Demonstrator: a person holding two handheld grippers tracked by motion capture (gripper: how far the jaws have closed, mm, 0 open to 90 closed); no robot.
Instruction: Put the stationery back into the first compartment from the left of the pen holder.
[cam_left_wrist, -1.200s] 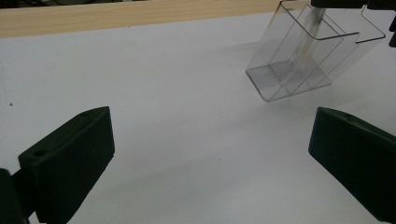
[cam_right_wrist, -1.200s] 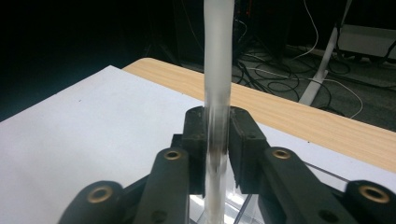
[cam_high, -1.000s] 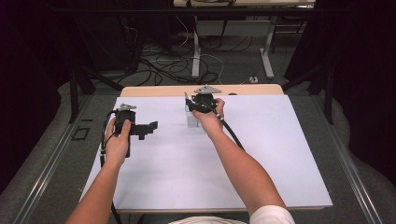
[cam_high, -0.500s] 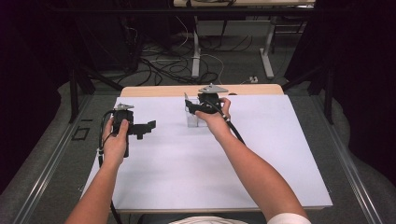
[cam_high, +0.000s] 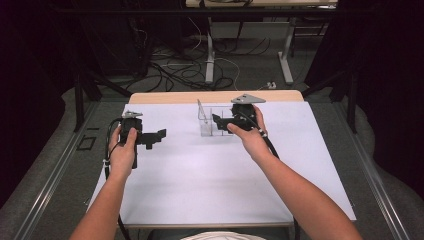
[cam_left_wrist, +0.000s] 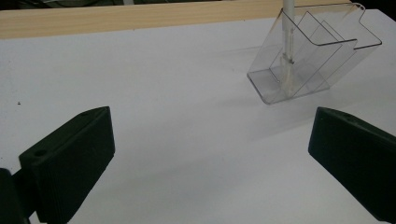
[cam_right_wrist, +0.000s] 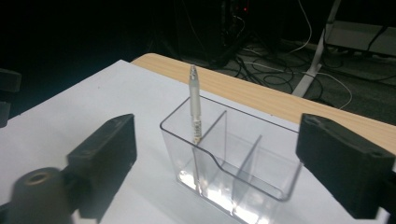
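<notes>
Organizer (cam_right_wrist: 243, 172) — clear glossy plastic; pen (cam_right_wrist: 194, 100) translucent plastic; table sheet (cam_high: 200, 175) matt white — wood edge (cam_high: 175, 96).

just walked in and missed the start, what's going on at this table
A person at a white-covered table holds a claw in each hand. The right claw hangs open just behind a clear plastic three-compartment organiser, gripping nothing. A translucent white pen stands upright in the organiser's end compartment. The left claw is open too, off to the left over bare table, aimed toward the organiser.
</notes>
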